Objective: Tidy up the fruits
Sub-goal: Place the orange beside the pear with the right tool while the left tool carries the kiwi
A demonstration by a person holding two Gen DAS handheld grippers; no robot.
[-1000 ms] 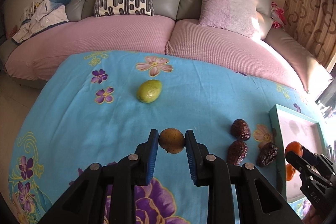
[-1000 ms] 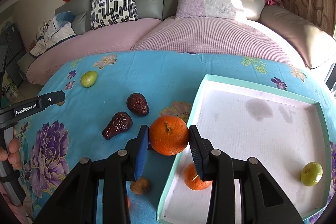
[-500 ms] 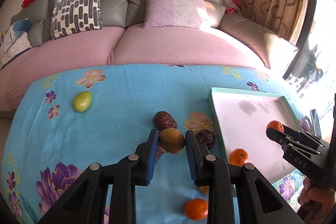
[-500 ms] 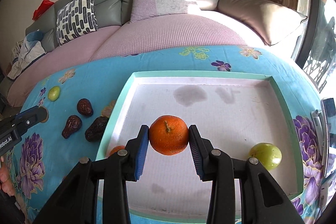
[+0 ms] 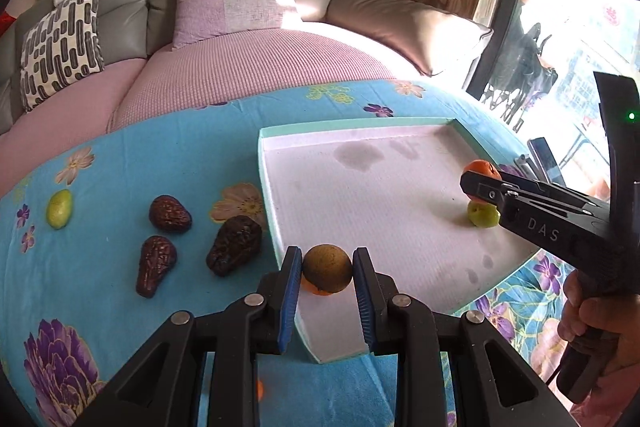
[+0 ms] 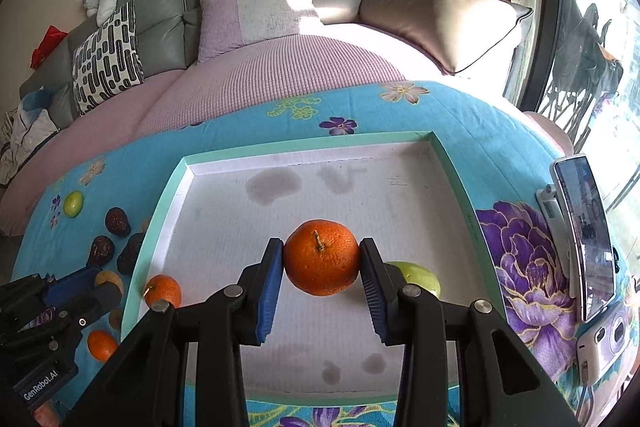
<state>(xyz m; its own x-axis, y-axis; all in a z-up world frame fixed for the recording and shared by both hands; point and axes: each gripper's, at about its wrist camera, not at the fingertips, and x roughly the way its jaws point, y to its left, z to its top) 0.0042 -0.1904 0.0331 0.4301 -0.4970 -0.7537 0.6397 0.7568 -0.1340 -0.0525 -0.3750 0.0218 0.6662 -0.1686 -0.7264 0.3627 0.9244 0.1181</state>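
Left hand-held gripper (image 5: 327,269) clamping a brown round fruit (image 5: 327,268) above the tray (image 5: 360,125) rim; right hand-held gripper (image 6: 322,259) gripping an orange (image 6: 321,257) (stem up), hovering over the tray beside a green fruit (image 6: 420,277)

Both tools are matte black plastic. The left gripper (image 5: 327,269) and the right gripper (image 6: 322,259) each carry jaws lined with ribbed blue pads (image 5: 289,301) and silver round screws (image 5: 182,317) at the pivots. Markings show in white letters — "DAS" on the right gripper's side, "GenRobot.AI" on the left.
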